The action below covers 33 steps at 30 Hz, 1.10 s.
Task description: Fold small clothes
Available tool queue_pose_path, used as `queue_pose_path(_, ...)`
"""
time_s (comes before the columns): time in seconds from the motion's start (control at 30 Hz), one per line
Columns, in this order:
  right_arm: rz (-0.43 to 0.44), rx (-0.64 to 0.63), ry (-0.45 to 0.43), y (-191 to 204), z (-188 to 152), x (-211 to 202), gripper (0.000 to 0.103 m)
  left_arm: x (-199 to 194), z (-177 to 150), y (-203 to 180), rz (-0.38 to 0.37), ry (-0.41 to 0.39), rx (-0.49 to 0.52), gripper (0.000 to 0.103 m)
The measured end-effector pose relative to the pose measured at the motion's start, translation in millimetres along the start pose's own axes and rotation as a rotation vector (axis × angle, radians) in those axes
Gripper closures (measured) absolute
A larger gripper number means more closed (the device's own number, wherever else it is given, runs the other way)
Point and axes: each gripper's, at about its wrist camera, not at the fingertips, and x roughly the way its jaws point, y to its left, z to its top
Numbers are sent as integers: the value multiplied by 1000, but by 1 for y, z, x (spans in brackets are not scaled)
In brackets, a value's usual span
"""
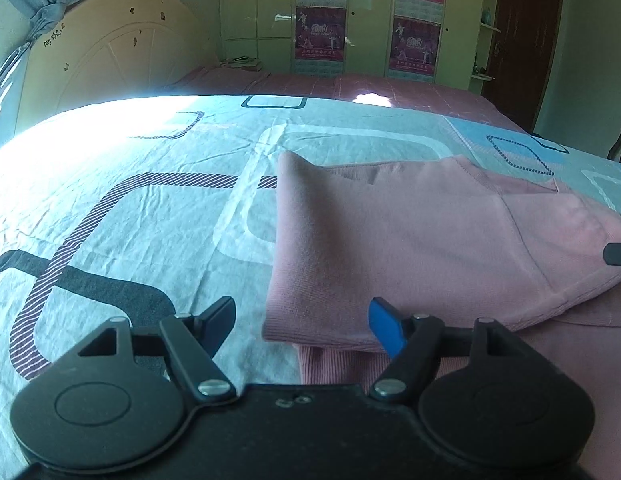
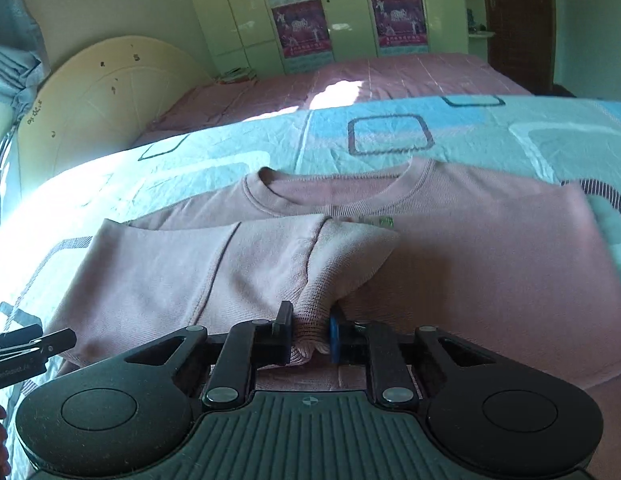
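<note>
Right wrist view: we are pinching the cuff (image 2: 310, 332) in our right gripper (image 2: 310, 330), sweater (image 2: 470, 272) lying on the bed (image 2: 230, 148); left gripper (image 1: 302, 330) hanging wide, empty. Thin bite risks slipping mid-fold.

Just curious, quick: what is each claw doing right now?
Left claw: open, holding nothing.
Right claw: closed on the cuff of the pink sweater.
</note>
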Motion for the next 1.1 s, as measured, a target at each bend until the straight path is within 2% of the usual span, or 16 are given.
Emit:
queue_pose_path(0.1,-50,-80,-51,-4,8,-15,87,5,-1,0,-12,13,-27,29)
queue_pose_path(0.17,-58,-95,-44,-14,11,-19,87,7,0,-2,-31,19,-46,28)
queue_pose_path(0.23,-100,-102,-35,-26,7,-18,87,12,0,-5,-48,28,-51,28)
queue_pose_path(0.3,-132,-67,-23,-40,2,-16,87,16,0,-7,-66,41,-62,30)
queue_pose_path(0.4,-87,27,42,-61,-6,-3,87,27,-3,-9,-98,72,-75,46)
queue_pose_path(0.47,-67,87,57,-72,-10,0,86,27,-2,-11,-111,63,-65,65)
queue_pose_path(0.5,-53,105,60,-75,-11,-1,83,27,-1,-12,-117,65,-63,69)
queue_pose_path(0.53,-47,119,64,-78,-12,-2,71,26,-1,-12,-119,65,-63,76)
queue_pose_path(0.6,-51,153,50,-86,-13,-10,58,26,-1,-10,-126,65,-71,84)
queue_pose_path(0.63,-41,173,48,-90,-13,-13,57,25,-1,-8,-130,63,-81,86)
queue_pose_path(0.83,13,277,110,-97,-25,-10,57,25,-4,-5,-115,47,-100,88)
queue_pose_path(0.87,-2,271,107,-95,-26,-9,60,24,-5,-6,-111,45,-103,88)
queue_pose_path(0.9,4,279,105,-94,-26,-9,74,25,-5,-6,-109,45,-101,88)
queue_pose_path(0.93,23,303,100,-95,-26,-9,82,25,-5,-7,-105,42,-89,88)
queue_pose_path(1.0,24,296,65,-92,-23,-15,84,24,-5,-9,-100,40,-68,88)
queue_pose_path(1.1,-56,278,8,-94,-20,-24,83,24,-4,-10,-97,44,-54,87)
